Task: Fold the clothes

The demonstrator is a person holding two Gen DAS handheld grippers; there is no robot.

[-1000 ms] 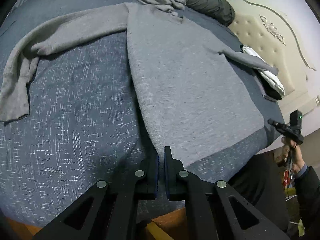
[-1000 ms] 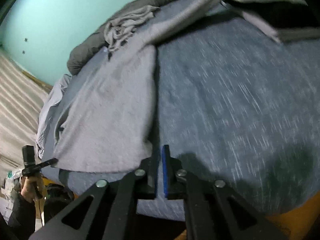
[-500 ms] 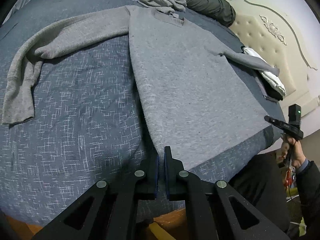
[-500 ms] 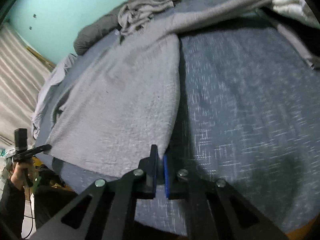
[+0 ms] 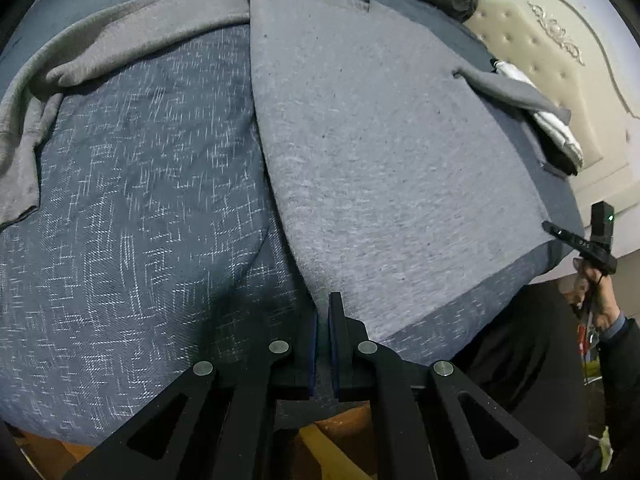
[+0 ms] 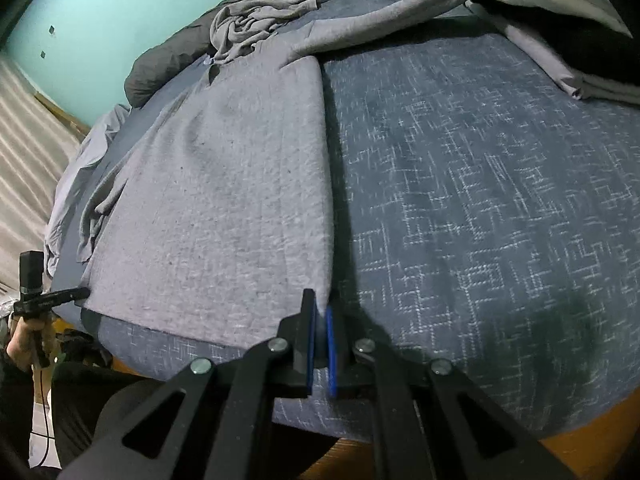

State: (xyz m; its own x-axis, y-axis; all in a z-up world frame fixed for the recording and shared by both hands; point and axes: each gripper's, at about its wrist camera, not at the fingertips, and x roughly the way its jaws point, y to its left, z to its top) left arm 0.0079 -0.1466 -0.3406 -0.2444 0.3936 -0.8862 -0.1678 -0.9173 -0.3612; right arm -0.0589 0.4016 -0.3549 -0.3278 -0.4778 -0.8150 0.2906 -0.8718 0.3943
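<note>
The bed [image 5: 132, 208], covered in blue crosshatch fabric, is carrying my grey sweater [image 5: 380, 152] spread flat. A crumpled grey garment [image 6: 260, 20], dark bedding [image 6: 168, 60] and folded items [image 6: 560, 28] are lying near its far edge.

- bed [image 5: 132, 208] fills both views, blue-grey cover with white crosshatch flecks
- cream tufted headboard [image 5: 532, 44], carved scroll trim, at right in left wrist view
- turquoise wall [image 6: 120, 12] behind the bed
- orange-brown wooden bed frame [image 6: 576, 452] under the mattress edge
- dark grey duvet [image 6: 168, 64] bunched along far side
- dim indoor light
</note>
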